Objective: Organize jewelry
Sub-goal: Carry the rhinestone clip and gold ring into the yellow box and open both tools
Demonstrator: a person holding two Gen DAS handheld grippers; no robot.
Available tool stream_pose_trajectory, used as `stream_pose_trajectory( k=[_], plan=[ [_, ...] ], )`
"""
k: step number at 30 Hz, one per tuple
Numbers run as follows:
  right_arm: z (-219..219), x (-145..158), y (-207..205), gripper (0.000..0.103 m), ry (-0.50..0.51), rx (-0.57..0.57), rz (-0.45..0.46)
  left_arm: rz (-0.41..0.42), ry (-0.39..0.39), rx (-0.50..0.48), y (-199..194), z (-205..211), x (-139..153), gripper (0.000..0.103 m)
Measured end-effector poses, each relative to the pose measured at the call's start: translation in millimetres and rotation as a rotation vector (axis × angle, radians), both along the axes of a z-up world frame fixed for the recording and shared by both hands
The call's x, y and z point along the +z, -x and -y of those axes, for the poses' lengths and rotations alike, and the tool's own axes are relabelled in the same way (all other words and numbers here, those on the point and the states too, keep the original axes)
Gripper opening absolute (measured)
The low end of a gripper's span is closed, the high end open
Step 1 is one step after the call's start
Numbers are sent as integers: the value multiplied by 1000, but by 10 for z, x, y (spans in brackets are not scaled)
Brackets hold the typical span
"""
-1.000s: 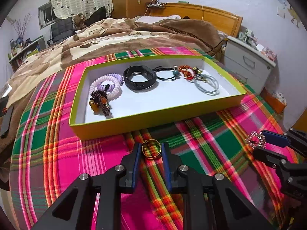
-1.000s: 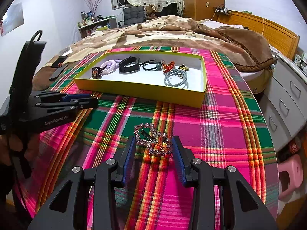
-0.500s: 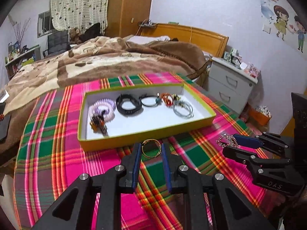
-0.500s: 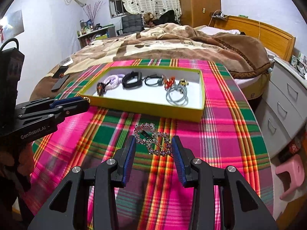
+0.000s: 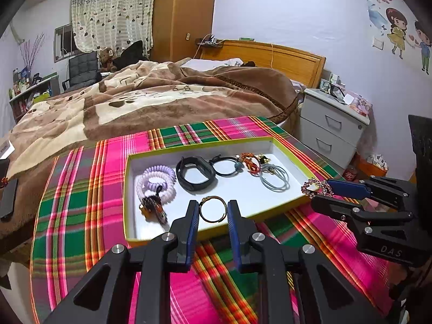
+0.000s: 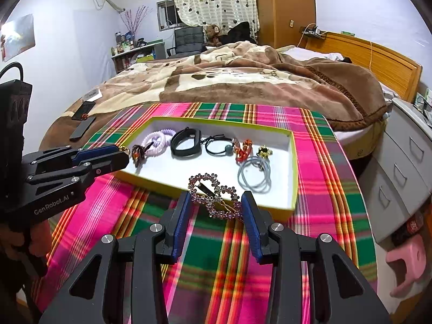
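A bedroom is shown, with a bed under a brown blanket [image 5: 151,100] and, in front of it, a surface covered by a pink, green and orange plaid cloth [image 5: 81,216]. On the cloth a shallow box [image 5: 129,189] with yellow-green walls and a white floor is set. Inside it a lilac coil hair tie [image 5: 156,181], a black band [image 5: 194,174], a black elastic with a bead [image 5: 225,166], an orange-red piece [image 5: 249,162] and a grey-blue loop of elastics [image 5: 275,178] are laid in a row, with a dark beaded piece [image 5: 152,208] towards the box's left near corner. A thin gold ring [image 5: 213,208] is held upright between the blue pads of the left gripper [image 5: 213,213], whose jaws are closed about halfway onto it, above the near part of the box. A heart-shaped rhinestone hair clip [image 6: 214,197] is gripped by the right gripper [image 6: 216,210], its jaws standing wide and pressed against the clip's two sides, over the near wall of the box. A grey bedside cabinet [image 5: 332,124] is seen to the right of the bed.
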State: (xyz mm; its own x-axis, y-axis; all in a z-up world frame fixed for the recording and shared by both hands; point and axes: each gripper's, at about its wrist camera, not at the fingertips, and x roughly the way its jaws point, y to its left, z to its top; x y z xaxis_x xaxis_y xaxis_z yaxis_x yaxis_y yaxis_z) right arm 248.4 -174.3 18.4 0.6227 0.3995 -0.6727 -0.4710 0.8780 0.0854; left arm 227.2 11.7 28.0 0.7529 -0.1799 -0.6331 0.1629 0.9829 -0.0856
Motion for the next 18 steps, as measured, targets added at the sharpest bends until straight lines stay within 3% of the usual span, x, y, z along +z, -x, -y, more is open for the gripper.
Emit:
stream_pose_trajectory(
  k=[9, 18],
  plan=[
    [-216, -140, -409, 39, 19, 13, -40, -18, -13, -9, -339, -64, -99, 21],
    [-361, -352, -688, 39, 61, 18, -86, -86, -15, -5, -640, -99, -378, 21]
  ],
)
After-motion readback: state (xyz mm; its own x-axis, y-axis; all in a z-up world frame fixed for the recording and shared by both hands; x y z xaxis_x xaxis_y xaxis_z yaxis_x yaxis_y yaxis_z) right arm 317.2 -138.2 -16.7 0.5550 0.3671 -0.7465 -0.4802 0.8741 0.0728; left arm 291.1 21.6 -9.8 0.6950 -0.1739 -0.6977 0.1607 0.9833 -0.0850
